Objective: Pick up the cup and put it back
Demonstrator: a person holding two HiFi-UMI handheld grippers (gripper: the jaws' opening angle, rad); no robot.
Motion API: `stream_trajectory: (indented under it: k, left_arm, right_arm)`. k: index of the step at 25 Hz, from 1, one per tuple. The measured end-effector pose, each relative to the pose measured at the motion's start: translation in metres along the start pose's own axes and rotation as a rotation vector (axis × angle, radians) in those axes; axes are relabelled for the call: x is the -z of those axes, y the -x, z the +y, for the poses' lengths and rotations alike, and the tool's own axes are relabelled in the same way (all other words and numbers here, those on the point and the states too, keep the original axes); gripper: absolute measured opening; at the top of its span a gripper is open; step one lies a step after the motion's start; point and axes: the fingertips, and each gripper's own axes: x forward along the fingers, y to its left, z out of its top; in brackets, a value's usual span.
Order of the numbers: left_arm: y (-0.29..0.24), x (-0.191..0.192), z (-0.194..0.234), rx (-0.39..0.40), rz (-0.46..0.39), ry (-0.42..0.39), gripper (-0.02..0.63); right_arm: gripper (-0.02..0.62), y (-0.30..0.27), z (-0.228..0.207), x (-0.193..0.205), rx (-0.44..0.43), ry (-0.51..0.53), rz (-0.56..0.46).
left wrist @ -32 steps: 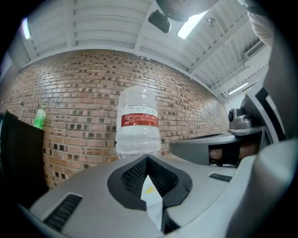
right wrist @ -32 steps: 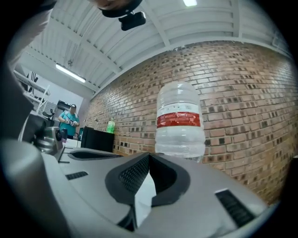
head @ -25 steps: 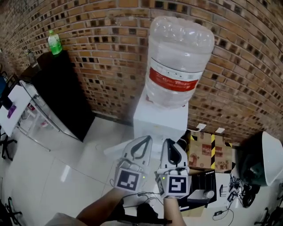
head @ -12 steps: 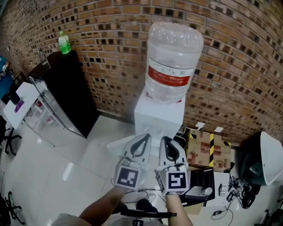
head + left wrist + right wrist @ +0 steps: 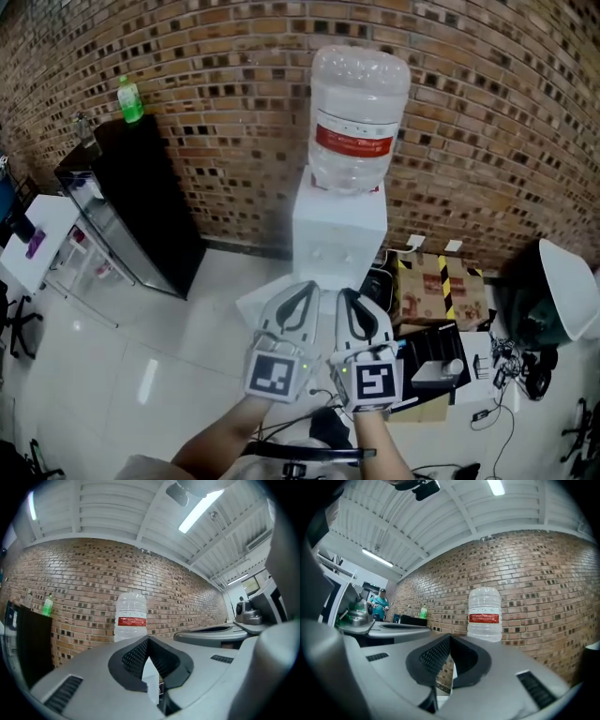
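No cup shows in any view. My left gripper (image 5: 304, 287) and right gripper (image 5: 344, 294) are held side by side over the white floor, pointing at a white water dispenser (image 5: 337, 234) with a big clear bottle (image 5: 359, 117) on top, red label. Both stand a short way in front of it, touching nothing. The left gripper (image 5: 147, 640) has its dark pads meeting at the tips with nothing between them. The right gripper (image 5: 450, 637) is likewise shut and empty. The bottle (image 5: 131, 620) (image 5: 484, 613) stands beyond each pair of jaws.
A brick wall (image 5: 487, 141) runs behind. A black cabinet (image 5: 141, 197) with a green bottle (image 5: 129, 98) on it stands left of the dispenser. A cardboard box (image 5: 436, 295), a black device (image 5: 436, 352), cables and a white-lidded bin (image 5: 562, 300) crowd the right.
The dispenser and bottle look smaller and farther than a second ago: both grippers and the head have drawn back from it together. Both jaws stay shut.
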Motion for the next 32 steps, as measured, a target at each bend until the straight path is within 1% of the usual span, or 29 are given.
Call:
stream_trajectory:
  k: [4,9,12,15,21,28,32]
  left_arm:
    - [0.054,-0.006,0.005,0.022,0.01,0.008,0.0]
    - [0.112,-0.017,0.001,0.054,0.013,0.003,0.0]
    - [0.138,-0.026,-0.008,0.078,0.013,0.004,0.0]
    - [0.154,-0.034,-0.012,0.086,0.009,0.008,0.0]
    - [0.174,-0.048,-0.023,0.091,-0.016,0.007,0.0]
    - [0.178,-0.055,-0.037,0.099,-0.036,-0.001,0.0]
    - [0.177,-0.057,-0.044,0.097,-0.041,-0.015,0.0]
  right_arm:
    - [0.005,0.029,0.045,0.0,0.026,-0.021,-0.002]
    - [0.005,0.068,0.086,-0.005,0.055,-0.027,-0.002]
    - [0.005,0.088,0.107,-0.009,0.059,-0.04,-0.006]
    - [0.005,0.101,0.123,-0.012,0.06,-0.034,-0.002]
    - [0.005,0.12,0.131,-0.015,0.059,-0.064,-0.009]
    - [0.003,0.133,0.132,-0.021,0.052,-0.027,-0.021]
    - [0.003,0.138,0.127,-0.024,0.054,-0.038,-0.03]
